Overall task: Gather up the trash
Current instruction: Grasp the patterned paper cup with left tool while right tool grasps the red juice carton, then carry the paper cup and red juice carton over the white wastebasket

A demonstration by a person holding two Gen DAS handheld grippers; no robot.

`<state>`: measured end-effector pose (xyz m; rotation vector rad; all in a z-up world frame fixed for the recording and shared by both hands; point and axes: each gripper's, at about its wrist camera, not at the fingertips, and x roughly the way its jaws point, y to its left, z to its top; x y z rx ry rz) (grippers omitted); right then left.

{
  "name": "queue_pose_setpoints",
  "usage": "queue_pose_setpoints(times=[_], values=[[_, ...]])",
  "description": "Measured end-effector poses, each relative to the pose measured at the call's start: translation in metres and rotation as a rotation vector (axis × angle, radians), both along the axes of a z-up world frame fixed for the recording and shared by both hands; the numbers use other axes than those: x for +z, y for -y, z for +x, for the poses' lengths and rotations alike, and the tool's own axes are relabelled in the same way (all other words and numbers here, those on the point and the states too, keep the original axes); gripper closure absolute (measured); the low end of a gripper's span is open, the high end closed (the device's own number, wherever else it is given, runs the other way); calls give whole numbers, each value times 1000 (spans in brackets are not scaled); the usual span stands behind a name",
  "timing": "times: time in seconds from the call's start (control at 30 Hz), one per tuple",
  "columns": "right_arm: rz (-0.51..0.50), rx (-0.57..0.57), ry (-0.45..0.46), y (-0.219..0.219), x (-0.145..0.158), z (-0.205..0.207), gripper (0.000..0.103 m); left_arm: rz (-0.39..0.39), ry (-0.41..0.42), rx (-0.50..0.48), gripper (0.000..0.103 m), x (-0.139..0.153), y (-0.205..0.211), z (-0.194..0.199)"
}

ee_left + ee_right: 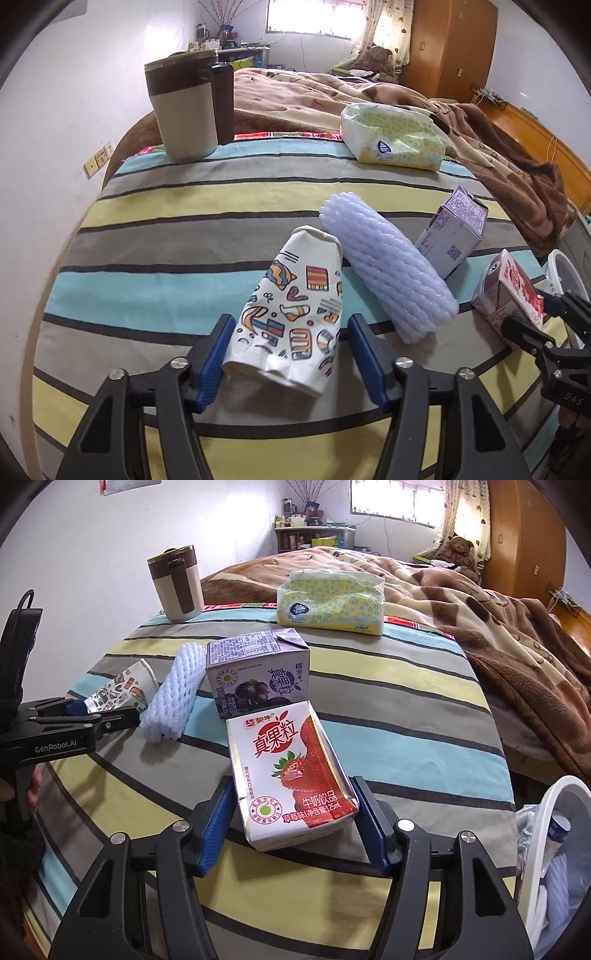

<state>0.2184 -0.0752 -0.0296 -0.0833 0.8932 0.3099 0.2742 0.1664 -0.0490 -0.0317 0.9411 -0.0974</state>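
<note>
A crumpled printed paper cup (291, 295) lies on the striped bedcover between the blue pads of my left gripper (291, 319). The left pad touches it and a thin gap shows at the right pad. Beside it lie a white foam net sleeve (384, 266) and a purple milk carton (452, 232). My right gripper (293, 781) has both pads against the sides of a strawberry milk carton (291, 775), which rests on the cover. The left wrist view shows that carton (509, 291) at the far right, inside the right gripper (535, 317). The right wrist view shows the left gripper (107, 709) around the cup (122, 690).
A brown and beige mug (184, 110) and a yellow tissue pack (395, 136) stand at the back of the striped cover (166, 229). Behind is a brown blanket (498, 620). A white bin (543, 812) holding trash stands off the bed's right edge. A hand (33, 786) holds the left gripper.
</note>
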Motion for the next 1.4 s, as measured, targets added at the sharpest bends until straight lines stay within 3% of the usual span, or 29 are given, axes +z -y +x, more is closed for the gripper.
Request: queue_pose_setpoints(times=[0.03, 0.5, 1.4], values=[[3, 0, 0, 0, 0, -1, 40, 2, -1, 0, 49, 0, 1, -1], [37, -30, 35, 11, 9, -14, 41, -44, 31, 28, 50, 12, 11, -27], [124, -151, 125, 81, 44, -57, 41, -81, 152, -98, 50, 74, 105, -95]])
